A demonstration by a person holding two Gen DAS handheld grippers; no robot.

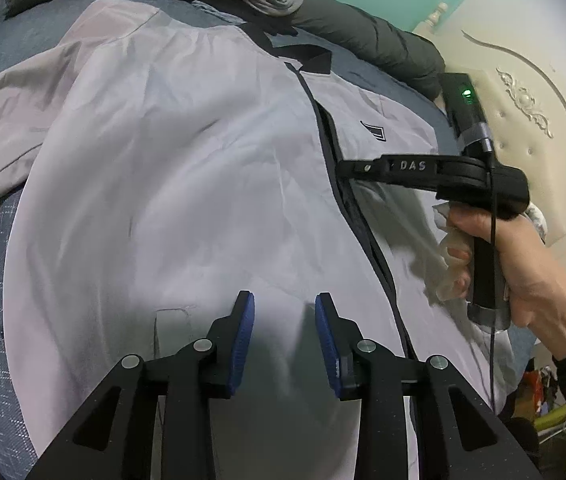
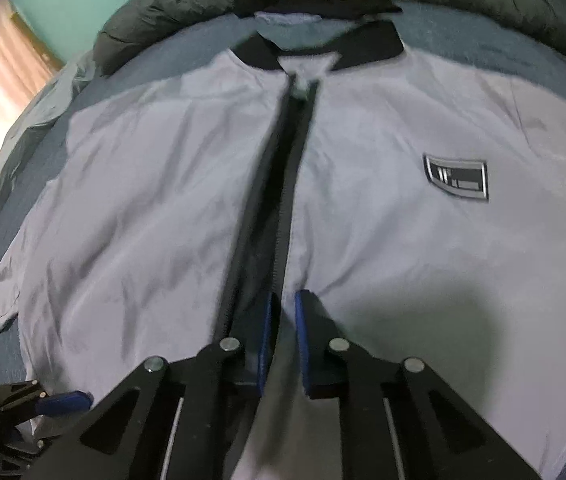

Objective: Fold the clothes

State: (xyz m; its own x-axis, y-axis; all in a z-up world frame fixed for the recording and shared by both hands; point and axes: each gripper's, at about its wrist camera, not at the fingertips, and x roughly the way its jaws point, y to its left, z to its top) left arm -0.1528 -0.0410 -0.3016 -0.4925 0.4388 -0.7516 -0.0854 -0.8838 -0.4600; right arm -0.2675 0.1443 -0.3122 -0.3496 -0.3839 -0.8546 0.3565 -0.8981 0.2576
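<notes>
Both hand-held grippers (image 1: 285,336) (image 2: 283,340) hover over jacket (image 1: 187,184), jaws apart.

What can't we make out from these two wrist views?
- Jacket hem: left and right wrist views, hidden under the tongs' bodies and cut by the bottom edge.
- Chest badge text: right wrist view, motion blur; too small in the left wrist view.
- Right sleeve: right wrist view, cut by the fisheye edge.
- Right tongs contact with the zipper: blurred, cannot tell if fabric sits between the fingers.
- Left tongs height above the fabric: unclear.
</notes>
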